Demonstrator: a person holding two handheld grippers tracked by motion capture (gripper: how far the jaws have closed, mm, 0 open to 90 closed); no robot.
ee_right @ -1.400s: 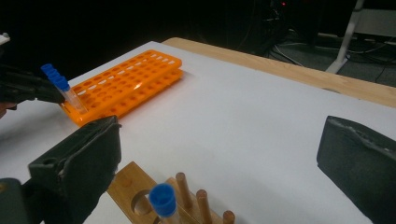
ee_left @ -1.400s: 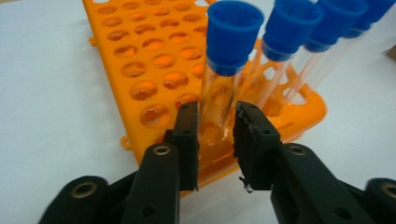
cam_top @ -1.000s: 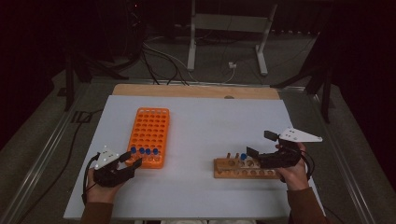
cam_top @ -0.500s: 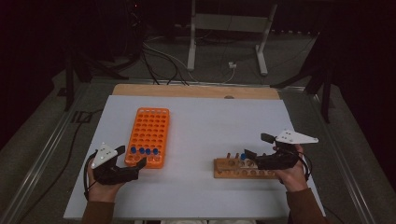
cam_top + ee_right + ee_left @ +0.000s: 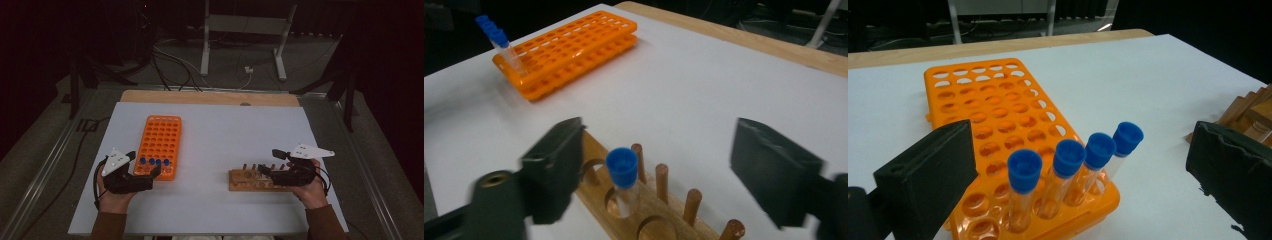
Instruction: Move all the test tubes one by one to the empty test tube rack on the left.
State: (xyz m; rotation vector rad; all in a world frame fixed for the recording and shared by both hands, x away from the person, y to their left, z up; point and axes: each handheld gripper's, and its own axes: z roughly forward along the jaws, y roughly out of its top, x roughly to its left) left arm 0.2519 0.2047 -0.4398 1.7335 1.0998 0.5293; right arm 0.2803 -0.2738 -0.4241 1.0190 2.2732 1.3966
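High view: white desk [image 5: 225,130] with wooden strip along its far edge. Orange tube rack [image 5: 160,146] lies near the desk's left edge, long axis running near-to-far. Four blue-capped tubes [image 5: 154,162] stand upright in a row of holes at the rack's near end; remaining holes empty. Wooden peg rack [image 5: 252,180] lies toward the near-right corner, well apart from the orange rack.

Left gripper [image 5: 150,172], held in the person's left hand [image 5: 116,197], sits just beside the near end of the orange rack, toward the near-left corner. Left gripper view: the four tubes [image 5: 1068,165] stand ahead, between the two black pads; neither pad touches a tube. Jaws have just been opening & now stand released, wide apart, nothing gripped.

Right gripper [image 5: 266,171], in the right hand [image 5: 310,187], hangs over the wooden rack. Right gripper view: one blue-capped tube [image 5: 623,172] stands upright in a round hole of the wooden rack [image 5: 649,215], w/ a line of wooden pegs [image 5: 661,177] just beside it. Pads flank the tube, left pad nearer, but clear gaps show on both sides. Jaws have just been closing; not yet clenched on the tube, which sits between them untouched. Left pad blurred. Orange rack [image 5: 569,50] w/ its tubes shows farther off, toward the far-left.
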